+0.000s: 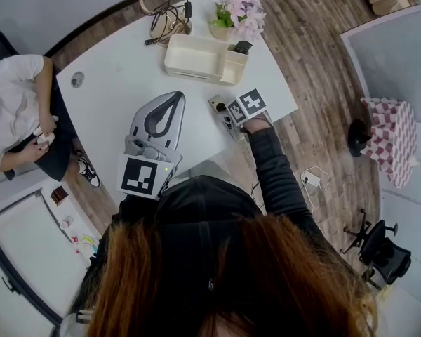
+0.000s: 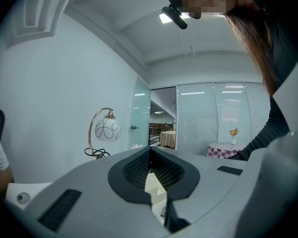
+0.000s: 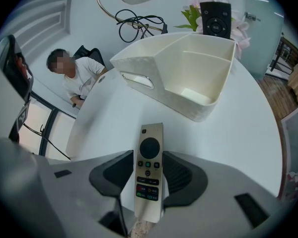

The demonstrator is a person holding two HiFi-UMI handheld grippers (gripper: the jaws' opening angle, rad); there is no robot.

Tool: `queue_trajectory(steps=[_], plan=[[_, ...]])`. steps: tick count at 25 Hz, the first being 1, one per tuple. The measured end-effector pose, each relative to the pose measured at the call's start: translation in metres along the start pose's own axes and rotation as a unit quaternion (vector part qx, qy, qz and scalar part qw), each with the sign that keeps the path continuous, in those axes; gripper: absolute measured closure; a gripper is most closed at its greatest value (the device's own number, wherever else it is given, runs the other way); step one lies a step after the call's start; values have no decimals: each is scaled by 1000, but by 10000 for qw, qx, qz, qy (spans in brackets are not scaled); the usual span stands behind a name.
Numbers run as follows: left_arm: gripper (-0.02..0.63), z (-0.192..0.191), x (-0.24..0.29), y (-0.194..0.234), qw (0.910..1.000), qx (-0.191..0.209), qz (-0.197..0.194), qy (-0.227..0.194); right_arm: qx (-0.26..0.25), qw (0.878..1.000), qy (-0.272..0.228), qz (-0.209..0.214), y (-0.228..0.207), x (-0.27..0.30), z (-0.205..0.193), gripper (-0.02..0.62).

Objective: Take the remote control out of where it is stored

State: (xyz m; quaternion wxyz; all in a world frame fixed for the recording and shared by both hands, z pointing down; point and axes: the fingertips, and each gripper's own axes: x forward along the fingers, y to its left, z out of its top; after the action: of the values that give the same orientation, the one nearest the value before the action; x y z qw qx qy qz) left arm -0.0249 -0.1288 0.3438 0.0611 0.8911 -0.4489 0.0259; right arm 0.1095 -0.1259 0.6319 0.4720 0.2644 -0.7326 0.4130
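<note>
Head view: remote control (image 1: 220, 111) is lying on the worktop (image 1: 112, 69) near its 4 o'clock edge, at the right claw (image 1: 231, 114).
Left gripper view: left claw (image 2: 150, 151) is sitting pressed together, empty.
Right gripper view: right claw is standing spread around the remote control, with a gap showing at the 9 o'clock pad.

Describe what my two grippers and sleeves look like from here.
The left gripper and right gripper both have smooth grey moulded shells that taper into jaws lined with black textured pads. Each carries a cube with black-and-white square markers. The one sleeve in view, on the right arm, is black, long and close-fitting. No cables show on either.
</note>
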Motion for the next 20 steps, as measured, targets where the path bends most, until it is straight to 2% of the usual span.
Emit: queue_trajectory(steps=[7, 12, 16, 20], plan=[[597, 2, -2, -1, 10000, 32, 23, 50, -51, 9991, -414, 1, 3, -13, 17, 418], [597, 2, -4, 0, 10000, 22, 22, 40, -43, 9956, -928, -73, 3, -21, 28, 552], [597, 3, -5, 0, 10000, 21, 14, -23, -211, 9869, -1588, -175, 7, -32, 40, 580], [597, 4, -5, 2, 10000, 16, 38, -16, -397, 9722, -2294, -238, 14, -44, 51, 580]])
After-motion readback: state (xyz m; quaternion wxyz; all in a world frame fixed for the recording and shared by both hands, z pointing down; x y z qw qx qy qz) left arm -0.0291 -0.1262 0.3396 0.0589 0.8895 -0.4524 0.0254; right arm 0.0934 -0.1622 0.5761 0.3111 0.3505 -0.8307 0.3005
